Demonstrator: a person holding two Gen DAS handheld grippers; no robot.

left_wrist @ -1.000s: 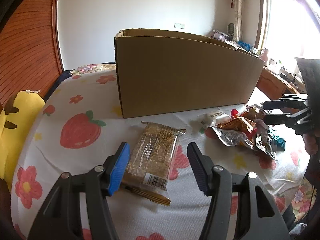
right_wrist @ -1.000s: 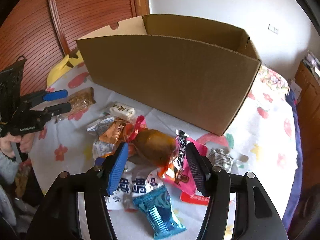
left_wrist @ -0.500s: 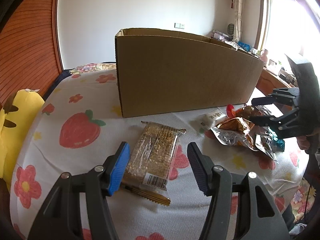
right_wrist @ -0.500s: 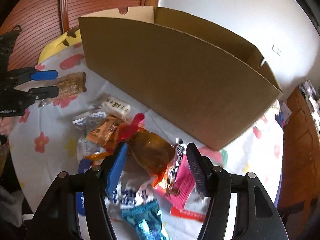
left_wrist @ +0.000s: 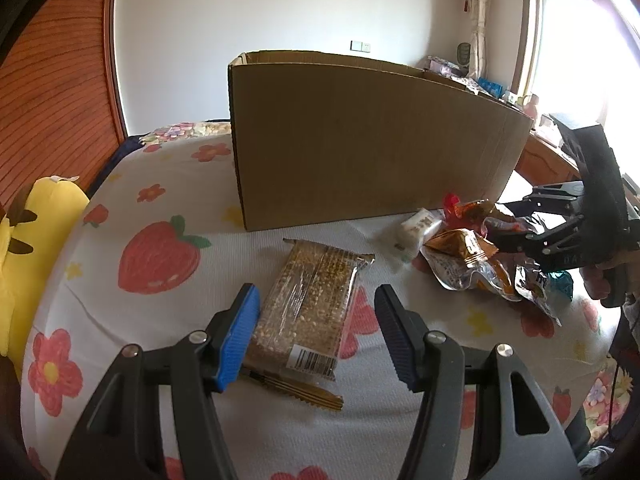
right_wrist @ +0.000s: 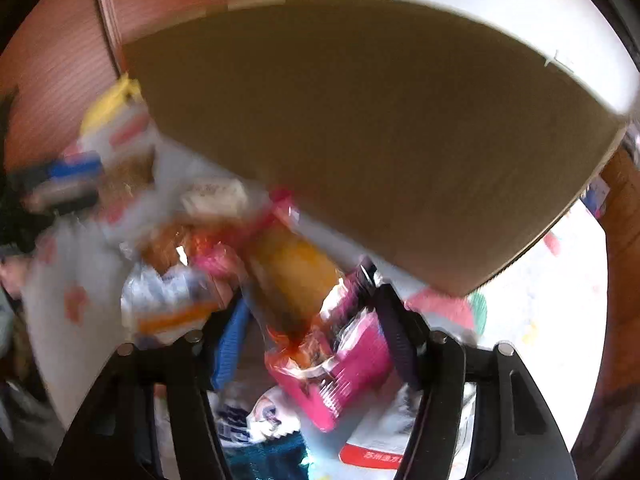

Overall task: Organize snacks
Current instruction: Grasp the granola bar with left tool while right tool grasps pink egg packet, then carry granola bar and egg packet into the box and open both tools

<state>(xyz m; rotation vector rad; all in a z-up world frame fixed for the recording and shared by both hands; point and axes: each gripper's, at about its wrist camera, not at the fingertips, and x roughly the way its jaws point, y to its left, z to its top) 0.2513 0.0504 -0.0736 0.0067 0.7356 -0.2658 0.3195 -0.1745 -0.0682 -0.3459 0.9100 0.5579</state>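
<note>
1 cardboard box (left_wrist: pixel 360 140) stands upright on the table (left_wrist: pixel 120 184), open top up, prob. the bin the snacks are meant to end up in; it sits right behind the loose packets so each lift is short. Table wears a strawberry-and-flower cloth. 1 yellow plush (left_wrist: pixel 36 216) lies at the table's left edge, not part of the job. 1 long sesame bar (left_wrist: pixel 312 308) in clear wrap lies flat by itself, well apart from the pile, w/ its near end between the left tongs (left_wrist: pixel 316 340); those stand about half open, pads either side but not pressing, nothing held, looks like a lineup for a pinch across the narrow width. Snack pile (left_wrist: pixel 480 256) lies just beside the box's right corner: at least 6 packets, exact count unclear since they overlap and the right view is blurred. Right tongs (right_wrist: pixel 316 344) hang low over the pile, about half open, straddling 1 amber packet (right_wrist: pixel 292 276) and 1 pink packet (right_wrist: pixel 348 364); I can't tell if the pads are touching them yet.
</note>
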